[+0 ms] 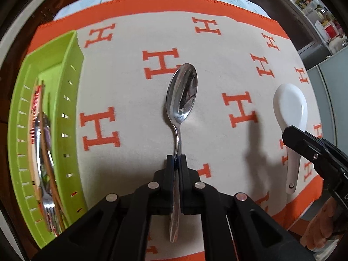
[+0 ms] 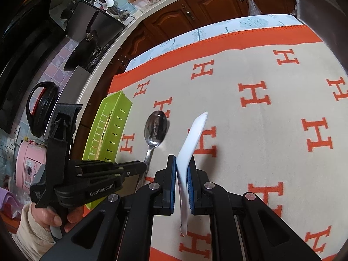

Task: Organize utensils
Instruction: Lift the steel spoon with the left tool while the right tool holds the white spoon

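The left gripper points steeply down at the cloth, with its jaws clamped tight on the handle of a metal spoon. The handle runs between the two fingers. The bowl sticks out ahead of the fingertips, hollow side toward the camera, and the handle's end shows behind them. In the right wrist view the hand that bears this gripper shows at lower left, wrapped round the grip, with a pale sleeve at the wrist.

The right gripper slants down less steeply. Its jaws are closed on the handle of a white spoon. The spoon stands on edge between the blue pads, its bowl reaching out ahead of them and its handle end behind. Both spoons look lifted above the cloth.

There are two grippers and two held spoons, one metal and one white. One green basket stands at the left side of the cloth, well apart from the white spoon and nearer the metal one. It holds a fork and other long utensils, too bunched to count.
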A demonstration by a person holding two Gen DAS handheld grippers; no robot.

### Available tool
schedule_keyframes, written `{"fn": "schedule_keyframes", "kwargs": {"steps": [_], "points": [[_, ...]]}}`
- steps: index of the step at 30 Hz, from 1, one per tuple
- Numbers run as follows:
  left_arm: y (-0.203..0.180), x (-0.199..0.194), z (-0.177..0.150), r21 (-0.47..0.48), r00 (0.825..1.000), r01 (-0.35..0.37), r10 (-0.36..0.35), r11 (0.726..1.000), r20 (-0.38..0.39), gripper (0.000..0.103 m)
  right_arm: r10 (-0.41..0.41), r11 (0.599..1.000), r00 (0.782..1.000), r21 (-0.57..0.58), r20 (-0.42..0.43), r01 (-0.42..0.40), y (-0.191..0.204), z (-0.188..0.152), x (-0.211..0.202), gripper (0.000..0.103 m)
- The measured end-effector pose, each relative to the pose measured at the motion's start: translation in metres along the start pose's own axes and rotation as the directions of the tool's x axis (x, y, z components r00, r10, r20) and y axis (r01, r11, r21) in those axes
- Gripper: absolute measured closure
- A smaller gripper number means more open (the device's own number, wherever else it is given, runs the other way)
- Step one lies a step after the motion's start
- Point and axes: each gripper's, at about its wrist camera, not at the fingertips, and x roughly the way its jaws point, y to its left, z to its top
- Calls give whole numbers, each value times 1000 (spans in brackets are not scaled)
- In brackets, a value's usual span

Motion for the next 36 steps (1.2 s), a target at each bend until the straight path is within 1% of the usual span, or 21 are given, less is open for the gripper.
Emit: {"fn": "schedule_keyframes", "kwargs": {"steps": [3, 7, 10, 12, 13, 14, 15, 18, 19, 20, 21, 24, 26, 27, 28, 29, 30, 31, 34, 35, 36], "points": [[-14, -7, -2, 27, 999, -28, 27, 999, 26, 103, -3, 1000, 1000, -3, -2, 3, 0, 1, 2, 94], [-29, -8, -4, 67, 1000, 3, -3, 998, -1, 103, 0, 1000, 1000, 2, -9, 0, -3, 1, 6, 94], [-26, -8, 0, 33, 1000, 30, -30, 999, 5, 102, 5, 1000, 1000, 9, -12, -5, -4, -1, 8, 94], [-13, -10, 6, -14, 999, 39, -38, 999, 12, 85, 8, 1000, 1000, 8, -12, -8, -5, -2, 8, 94], [-5, -11, 8, -32, 999, 37, -37, 999, 17, 70, 8, 1000, 1000, 8, -13, -8, -5, -1, 8, 94], [2, -12, 9, -53, 999, 42, -41, 998, 24, 63, 9, 1000, 1000, 9, -13, -9, -6, -2, 8, 94], [10, -11, 10, -66, 998, 67, -65, 996, 22, 63, 10, 1000, 1000, 11, -13, -10, -7, -2, 9, 94], [23, 0, 8, -80, 987, 155, -157, 985, -28, 63, 14, 1000, 1000, 17, -13, -13, -9, 0, 10, 94], [26, 3, 7, -84, 984, 169, -173, 982, -34, 63, 15, 1000, 1000, 19, -13, -15, -9, 0, 11, 94], [28, 7, 6, -85, 983, 176, -180, 981, -41, 64, 17, 1000, 1000, 20, -14, -16, -10, 1, 12, 94], [29, 7, 5, -82, 982, 185, -188, 979, -23, 66, 18, 1000, 1000, 21, -16, -18, -10, 1, 13, 94], [35, 9, 1, -60, 981, 192, -192, 980, -3, 66, 17, 1000, 1000, 18, -21, -17, -9, 0, 15, 94], [32, 9, 0, -28, 984, 177, -177, 984, -1, 68, 14, 1000, 1000, 17, -28, -14, -10, -1, 17, 94], [29, 9, -1, 4, 988, 155, -155, 988, 6, 70, 12, 1000, 999, 17, -30, -12, -10, -1, 18, 94], [22, 11, 0, 24, 993, 118, -118, 993, 18, 83, 12, 1000, 999, 17, -33, -11, -9, -1, 20, 94], [20, 11, 1, 32, 995, 89, -90, 995, 29, 90, 12, 1000, 999, 18, -35, -11, -9, -2, 21, 94], [18, 12, 1, 38, 997, 65, -66, 997, 34, 94, 12, 1000, 999, 20, -37, -12, -9, -2, 23, 94], [17, 12, 2, 42, 998, 56, -58, 998, 32, 96, 13, 1000, 999, 20, -39, -12, -8, -2, 24, 94], [10, 13, 7, 52, 1000, 30, -30, 998, 0, 96, 11, 1000, 999, 17, -46, -10, -7, -2, 29, 94], [6, 13, 7, 67, 1000, 6, -6, 998, -7, 96, 9, 1000, 999, 15, -48, -9, -6, -3, 30, 94], [-1, 13, 7, 90, 999, -34, 34, 995, 1, 97, 8, 1000, 999, 11, -49, -7, -6, -3, 31, 94]]}}
